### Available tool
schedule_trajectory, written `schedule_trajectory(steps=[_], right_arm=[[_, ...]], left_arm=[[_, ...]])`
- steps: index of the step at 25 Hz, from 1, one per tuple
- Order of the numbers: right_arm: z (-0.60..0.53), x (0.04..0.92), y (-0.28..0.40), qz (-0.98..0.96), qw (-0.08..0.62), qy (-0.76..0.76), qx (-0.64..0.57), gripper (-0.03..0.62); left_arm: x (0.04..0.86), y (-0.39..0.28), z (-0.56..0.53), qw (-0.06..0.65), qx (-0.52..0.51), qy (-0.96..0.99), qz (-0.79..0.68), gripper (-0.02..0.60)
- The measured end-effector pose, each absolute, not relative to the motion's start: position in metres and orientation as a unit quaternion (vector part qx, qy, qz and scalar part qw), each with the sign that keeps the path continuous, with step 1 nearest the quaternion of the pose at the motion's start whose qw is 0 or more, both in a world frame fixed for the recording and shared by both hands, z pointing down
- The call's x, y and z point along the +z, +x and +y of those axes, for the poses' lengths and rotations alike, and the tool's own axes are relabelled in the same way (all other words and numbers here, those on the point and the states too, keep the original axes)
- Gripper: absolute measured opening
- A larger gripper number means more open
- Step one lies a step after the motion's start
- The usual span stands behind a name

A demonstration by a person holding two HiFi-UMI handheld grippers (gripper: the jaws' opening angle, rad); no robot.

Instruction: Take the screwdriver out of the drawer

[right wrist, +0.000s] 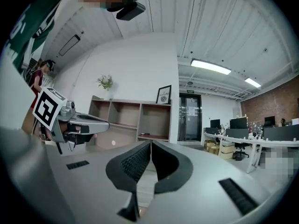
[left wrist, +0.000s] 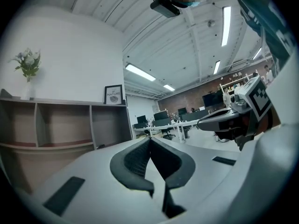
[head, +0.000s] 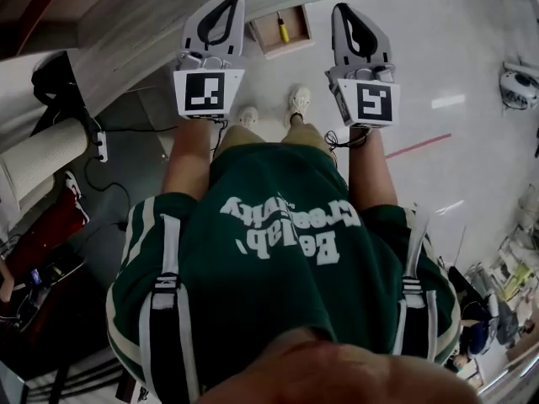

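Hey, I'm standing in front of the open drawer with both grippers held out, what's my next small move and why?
Probably lower the right gripper toward the drawer and open its jaws. They are together and empty, and the screwdriver lies untouched in the drawer, ahead of the gripper and lower down.

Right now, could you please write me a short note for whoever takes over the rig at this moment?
Grippers: the left gripper is shut and empty, held level in front of the body. The right gripper is shut and empty, level beside it.
Things: the screwdriver lies in the open drawer, low down ahead of the feet.
Done: the drawer is open.
Left: lower one gripper to the drawer, open it, grasp the screwdriver and lift it out.
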State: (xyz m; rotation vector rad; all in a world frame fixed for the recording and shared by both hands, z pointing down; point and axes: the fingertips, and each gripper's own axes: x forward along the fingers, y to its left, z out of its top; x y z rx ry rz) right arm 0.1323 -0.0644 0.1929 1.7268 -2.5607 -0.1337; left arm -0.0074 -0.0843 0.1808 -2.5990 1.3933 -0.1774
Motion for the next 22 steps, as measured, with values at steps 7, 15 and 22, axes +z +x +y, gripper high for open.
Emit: schedule_trajectory(steps=[7, 15, 22], right_arm=[[-0.085, 0.232, 0.153, -0.856, 0.027, 0.516, -0.015, 0.034], [-0.116, 0.308, 0.141, -0.859, 0.069, 0.506, 0.021, 0.034], [-0.109, 0.331, 0.189, -0.853, 0.091, 0.513, 0.041, 0.034]], left_arm=[[0.218, 0.013, -0.091, 0.071, -0.067, -0.855, 0.509, 0.018], [0.28, -0.003, -0.119, 0.04, -0.087, -0.847, 0.522, 0.017], [0.302, 0.045, -0.121, 0.029, -0.094, -0.851, 0.515, 0.017]])
